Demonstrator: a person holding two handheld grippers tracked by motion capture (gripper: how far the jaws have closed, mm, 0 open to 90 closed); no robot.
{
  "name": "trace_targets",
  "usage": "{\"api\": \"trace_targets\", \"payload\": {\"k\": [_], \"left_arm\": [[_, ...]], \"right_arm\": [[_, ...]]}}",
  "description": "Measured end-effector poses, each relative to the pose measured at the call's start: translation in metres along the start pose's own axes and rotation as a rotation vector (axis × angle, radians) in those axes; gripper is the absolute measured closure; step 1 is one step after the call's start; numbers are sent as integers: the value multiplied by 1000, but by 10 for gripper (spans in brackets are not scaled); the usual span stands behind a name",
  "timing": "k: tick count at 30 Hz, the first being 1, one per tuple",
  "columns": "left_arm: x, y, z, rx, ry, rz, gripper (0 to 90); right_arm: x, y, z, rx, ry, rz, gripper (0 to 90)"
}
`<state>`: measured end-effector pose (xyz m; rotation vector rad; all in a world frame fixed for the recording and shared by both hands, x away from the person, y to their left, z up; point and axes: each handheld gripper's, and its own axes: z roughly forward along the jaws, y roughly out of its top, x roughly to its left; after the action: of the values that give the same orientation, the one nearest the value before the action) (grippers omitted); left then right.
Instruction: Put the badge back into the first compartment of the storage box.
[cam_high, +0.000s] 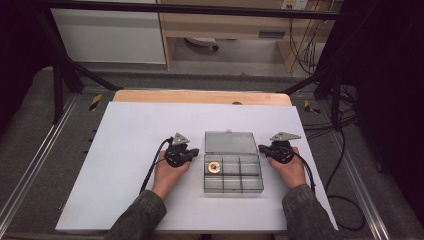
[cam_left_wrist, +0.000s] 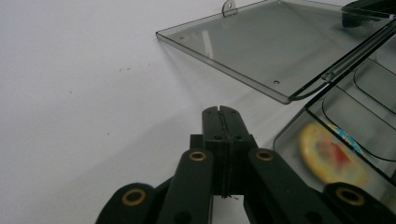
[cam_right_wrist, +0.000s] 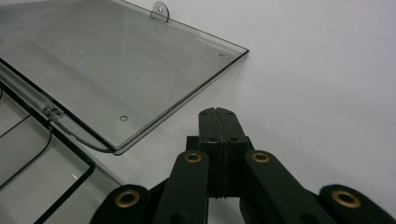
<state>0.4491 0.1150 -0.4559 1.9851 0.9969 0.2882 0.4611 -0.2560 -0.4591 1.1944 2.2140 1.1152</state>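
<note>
A white table top (cam_high: 130, 165) bears a clear compartment box (cam_high: 247, 182) at its centre, lid (cam_high: 229, 142) open toward 12 o'clock. Left gripper (cam_high: 194, 152) at 9, right gripper (cam_high: 261, 148) at 3, both clenched empty. A round yellow token (cam_high: 215, 166) lies in the box's 10 o'clock compartment.

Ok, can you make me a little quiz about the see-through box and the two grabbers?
1. True or false: the lid of the clear box is closed.
2. What lies in the box compartment nearest the left gripper? A) a round yellow and red piece B) a blue pen C) a silver key
3. Are the right gripper fingers open or shut, and is anything between them?

Key:
1. False. The lid lies folded back flat on the white table.
2. A, the round piece.
3. Shut, with nothing between them; the left gripper stands the same way.
</note>
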Motion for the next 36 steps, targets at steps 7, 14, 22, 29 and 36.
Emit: {"api": "trace_targets", "payload": {"k": [7, 14, 22, 29, 36], "left_arm": [[0, 2, 7, 5, -19, 5, 900], [7, 13, 20, 29, -15, 27, 900], [10, 23, 33, 58, -44, 60, 900], [14, 26, 37, 55, -70, 25, 900], [12, 26, 36, 37, -69, 24, 900]], "right_arm": [[3, 0, 2, 14, 13, -12, 900], [1, 3, 6, 29, 21, -2, 900], [-2, 9, 14, 31, 32, 3, 900], [-5, 10, 15, 25, 49, 13, 900], [-5, 10, 15, 11, 53, 18, 900]]}}
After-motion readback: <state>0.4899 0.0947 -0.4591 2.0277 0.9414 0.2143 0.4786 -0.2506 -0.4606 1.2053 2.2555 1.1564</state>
